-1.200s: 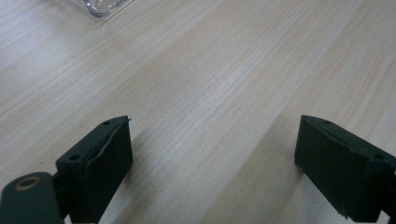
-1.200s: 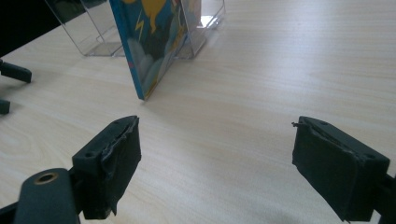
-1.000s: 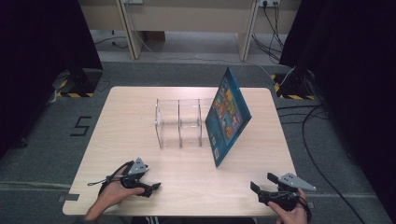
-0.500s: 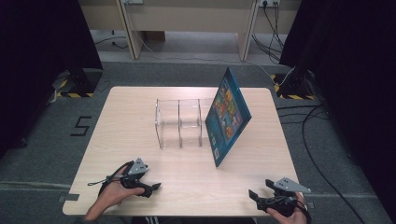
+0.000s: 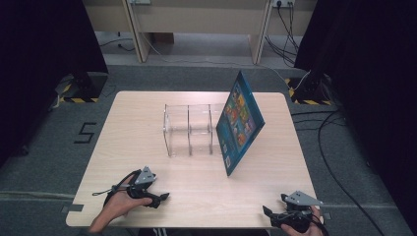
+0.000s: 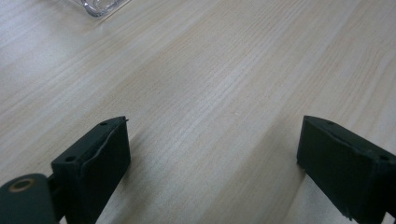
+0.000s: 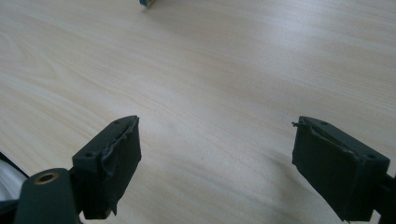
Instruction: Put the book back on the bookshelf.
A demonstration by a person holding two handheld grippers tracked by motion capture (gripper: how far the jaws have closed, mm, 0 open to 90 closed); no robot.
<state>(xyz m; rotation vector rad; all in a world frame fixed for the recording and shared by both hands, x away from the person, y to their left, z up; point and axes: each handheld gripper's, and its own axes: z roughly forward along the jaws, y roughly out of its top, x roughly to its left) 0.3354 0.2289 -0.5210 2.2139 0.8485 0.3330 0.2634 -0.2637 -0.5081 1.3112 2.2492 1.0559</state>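
A blue book leans against a clear rack mid-tabletop. Both grippers rest near the front edge, jaws spread, empty — left gripper at 7 o'clock, right gripper at 5. Likely next: approach the book's free edge squarely — grip before lifting.

dim room, grey carpet floor

a pale wooden table sits mid-frame; black curtains flank both sides; light wooden furniture lines the top edge.

Book leans on the rack's right side, mid-table; hand-held grippers nearer.
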